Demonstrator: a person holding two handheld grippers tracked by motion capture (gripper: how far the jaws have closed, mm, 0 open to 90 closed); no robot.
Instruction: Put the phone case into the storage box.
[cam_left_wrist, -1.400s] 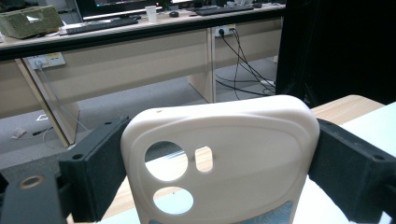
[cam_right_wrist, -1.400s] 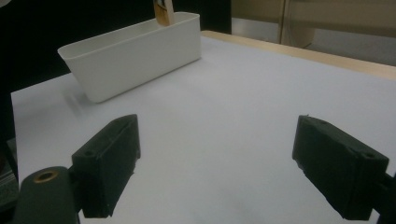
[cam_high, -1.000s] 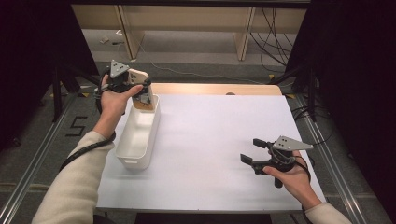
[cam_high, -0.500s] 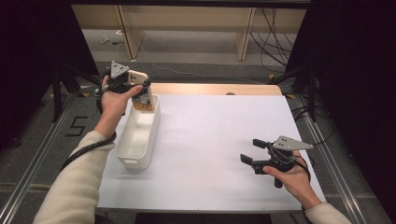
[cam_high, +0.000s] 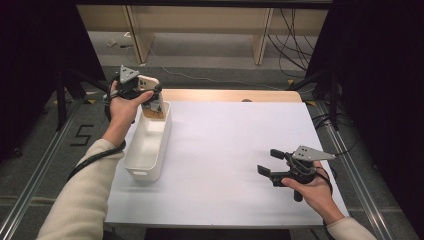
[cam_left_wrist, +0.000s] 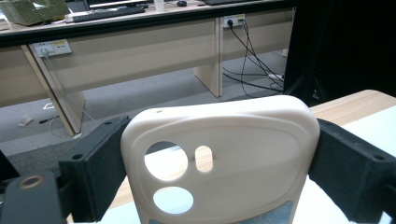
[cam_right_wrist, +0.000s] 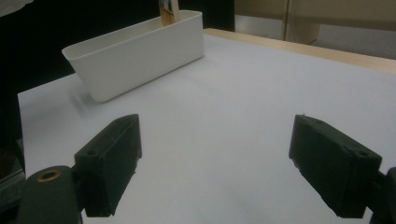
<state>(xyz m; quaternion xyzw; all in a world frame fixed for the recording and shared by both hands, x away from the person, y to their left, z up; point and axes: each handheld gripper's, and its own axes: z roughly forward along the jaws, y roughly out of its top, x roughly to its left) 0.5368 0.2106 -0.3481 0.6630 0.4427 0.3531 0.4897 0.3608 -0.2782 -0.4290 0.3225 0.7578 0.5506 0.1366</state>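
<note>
A cream phone case (cam_left_wrist: 219, 154) with camera cut-outs stands between the jaws of my left gripper (cam_left_wrist: 219, 172), which press on its two sides. In the high view this left gripper (cam_high: 150, 97) holds the phone case (cam_high: 152, 105) upright over the far end of a white oblong bin (cam_high: 147, 145). My right gripper (cam_high: 270, 162) rests low over the white table sheet (cam_high: 235, 140) at the near right, jaws wide apart with nothing between them. From the right gripper (cam_right_wrist: 217, 163) view the bin (cam_right_wrist: 135, 56) lies ahead to the left, with the case (cam_right_wrist: 169, 11) poking above its far end.
A wooden table edge (cam_high: 225, 95) shows beyond the white sheet. Desks and cables (cam_high: 285, 30) stand on the floor behind. Black frame posts (cam_high: 65, 85) rise at the left, and metal rails (cam_high: 360, 175) run along both sides of the table.
</note>
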